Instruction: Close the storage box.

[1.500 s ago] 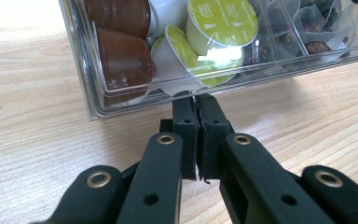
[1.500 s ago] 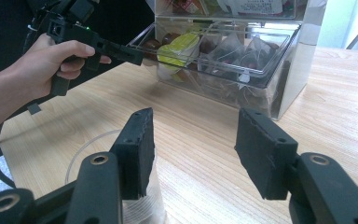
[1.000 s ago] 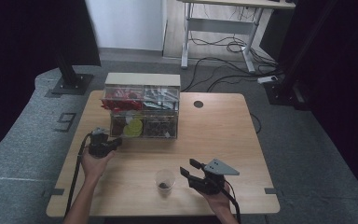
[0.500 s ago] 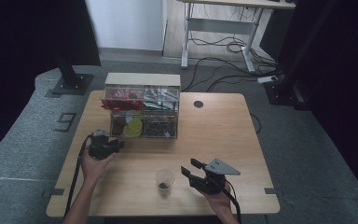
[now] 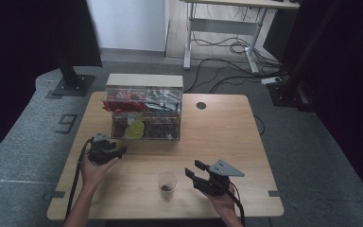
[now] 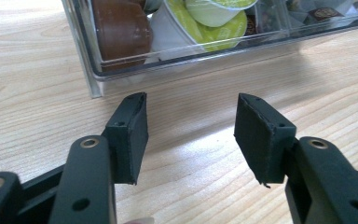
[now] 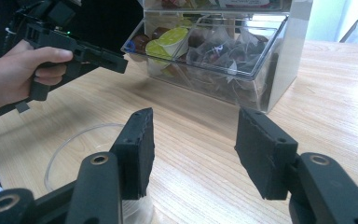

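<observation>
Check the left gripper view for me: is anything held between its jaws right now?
No, the left gripper stands open with bare wooden table between its pads, just short of the clear box.

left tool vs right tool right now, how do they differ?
The left tool sits by the front left corner of the clear organizer box; the right tool sits nearer the table's front edge, beside the plastic cup. The left tool's jaws have just been opening; the right tool's stand apart. The right tool carries a grey three-cornered plate, which the left does not show. Both are hand-held, with nothing between the jaws.
</observation>
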